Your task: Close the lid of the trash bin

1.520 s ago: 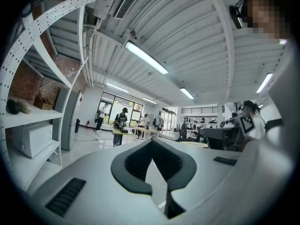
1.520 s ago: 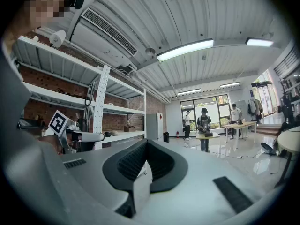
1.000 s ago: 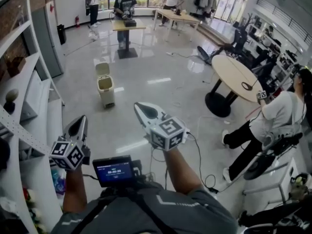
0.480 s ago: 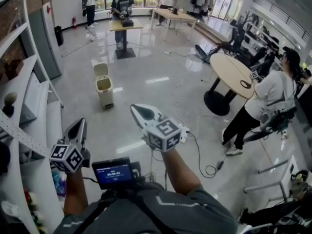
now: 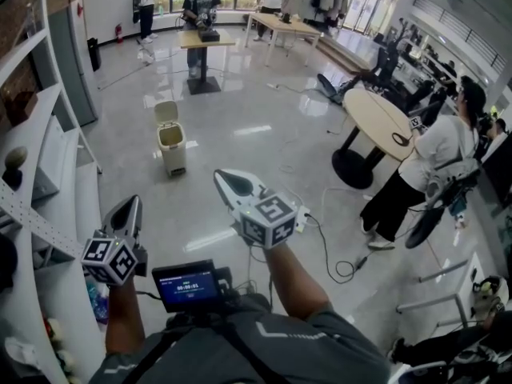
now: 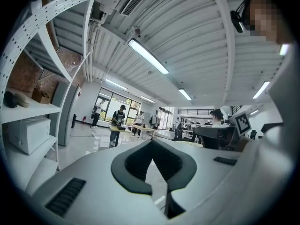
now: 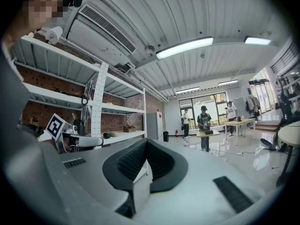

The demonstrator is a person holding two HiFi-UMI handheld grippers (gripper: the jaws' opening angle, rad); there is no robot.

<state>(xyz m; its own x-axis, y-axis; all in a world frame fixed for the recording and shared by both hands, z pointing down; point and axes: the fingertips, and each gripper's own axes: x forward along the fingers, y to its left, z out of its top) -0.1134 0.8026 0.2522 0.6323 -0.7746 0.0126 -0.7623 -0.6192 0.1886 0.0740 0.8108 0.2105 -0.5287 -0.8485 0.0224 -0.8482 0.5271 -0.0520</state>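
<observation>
Approach is the step in hand, by my judgement: the small cream trash bin (image 5: 171, 144) stands on the glossy floor (image 5: 264, 158) in the upper left of the head view, well apart from both grippers, with its lid (image 5: 166, 112) tipped up and open above the body. The left gripper (image 5: 129, 205) sits low at the lower left of the frame, beside the white shelving (image 5: 48, 146), and its fingers (image 6: 140, 162) are pressed together with nothing between them. The right gripper (image 5: 226, 179) is held near the middle of the frame, pointing roughly toward the bin, and its fingers (image 7: 136, 161) are likewise closed on nothing. A loose cable (image 5: 328, 242) trails across the floor to the right of the likely path. The next move calls for walking up to the bin until one gripper can reach over the raised lid, then pushing it forward and down onto the rim; closed fingers should serve for that push.
</observation>
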